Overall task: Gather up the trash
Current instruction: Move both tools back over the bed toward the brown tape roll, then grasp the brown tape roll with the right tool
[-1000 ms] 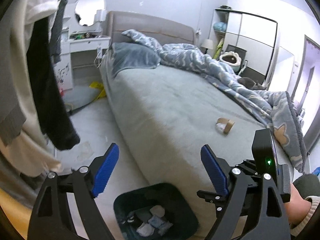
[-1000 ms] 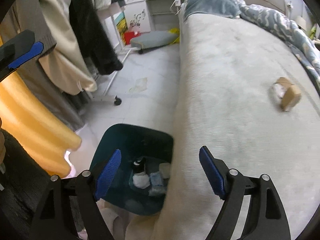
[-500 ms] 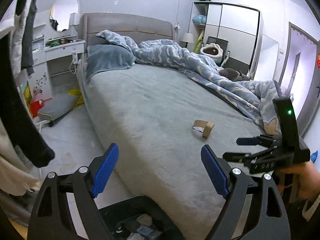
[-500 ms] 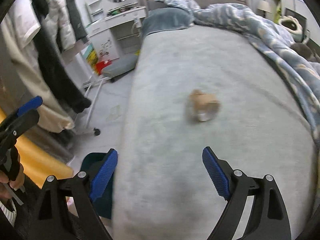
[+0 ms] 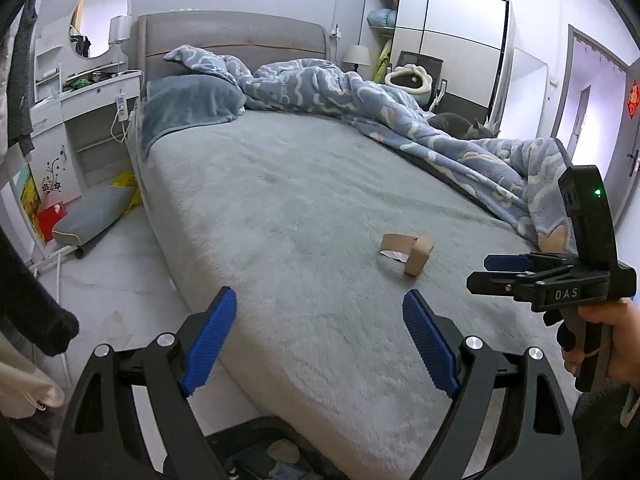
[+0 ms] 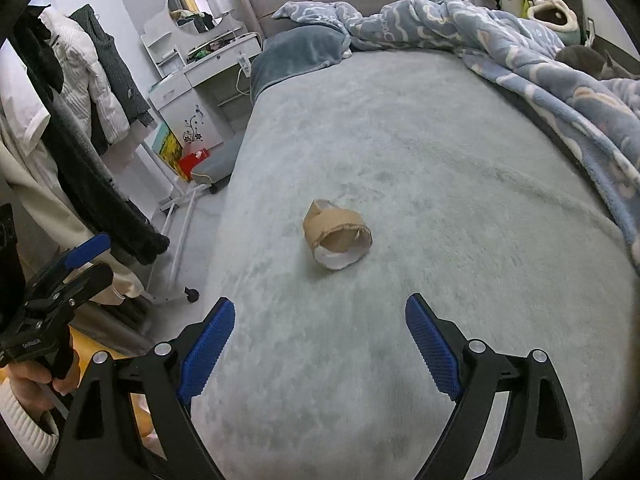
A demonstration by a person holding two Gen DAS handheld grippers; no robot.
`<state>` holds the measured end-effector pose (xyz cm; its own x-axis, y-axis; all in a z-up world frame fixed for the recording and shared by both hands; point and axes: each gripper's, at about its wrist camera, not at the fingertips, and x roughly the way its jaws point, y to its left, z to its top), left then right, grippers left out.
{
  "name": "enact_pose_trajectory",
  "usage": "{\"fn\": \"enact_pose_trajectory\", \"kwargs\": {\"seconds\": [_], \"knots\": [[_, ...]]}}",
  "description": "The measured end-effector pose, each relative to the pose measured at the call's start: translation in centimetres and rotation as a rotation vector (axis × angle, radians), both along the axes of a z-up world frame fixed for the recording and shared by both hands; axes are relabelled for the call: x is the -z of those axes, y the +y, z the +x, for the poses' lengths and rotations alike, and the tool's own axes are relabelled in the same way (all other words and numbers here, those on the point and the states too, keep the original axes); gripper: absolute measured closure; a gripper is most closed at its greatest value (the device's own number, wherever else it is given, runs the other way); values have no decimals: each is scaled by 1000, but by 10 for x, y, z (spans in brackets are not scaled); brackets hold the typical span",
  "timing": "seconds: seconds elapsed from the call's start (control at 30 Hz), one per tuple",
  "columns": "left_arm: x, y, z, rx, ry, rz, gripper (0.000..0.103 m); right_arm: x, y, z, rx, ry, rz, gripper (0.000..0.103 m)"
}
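Bedroom background, nothing fancy

Straight ahead of the grippers there's a big bed (image 5: 280, 200) with a fuzzy grey cover, a grey-blue pillow (image 5: 188, 108) up by the padded headboard (image 5: 232, 40), and a rumpled blue patterned blanket (image 5: 400, 116) piled along the far right side. A grey cat (image 5: 460, 124) is curled up just behind that blanket. Off to the left is a white vanity desk (image 6: 212, 68) with a round mirror (image 5: 100, 20), and coats on a rack (image 6: 80, 92) hang closer in. A wardrobe (image 5: 448, 40) is in the far right corner.
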<state>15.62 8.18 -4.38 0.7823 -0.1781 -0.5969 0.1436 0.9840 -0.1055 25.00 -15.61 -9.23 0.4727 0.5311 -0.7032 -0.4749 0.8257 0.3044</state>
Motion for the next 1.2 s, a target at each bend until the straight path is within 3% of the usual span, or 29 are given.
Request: {"fn": "enact_pose_trajectory", "kwargs": {"seconds": [0.37, 0.57, 0.9, 1.07, 1.2], "knots": [[14, 7, 14, -31, 25, 21, 16, 13, 5, 40, -6, 10, 21, 15], [18, 8, 20, -25, 34, -7, 16, 20, -3, 58, 0, 44, 124, 15], [21, 3, 26, -8, 36, -26, 16, 39, 7, 74, -38, 138, 151, 35], [21, 4, 29, -15, 39, -43, 16, 36, 10, 72, -53, 134, 143, 49], [22, 2, 31, -9, 40, -45, 16, 33, 14, 72, -62, 125, 123, 50]]}}
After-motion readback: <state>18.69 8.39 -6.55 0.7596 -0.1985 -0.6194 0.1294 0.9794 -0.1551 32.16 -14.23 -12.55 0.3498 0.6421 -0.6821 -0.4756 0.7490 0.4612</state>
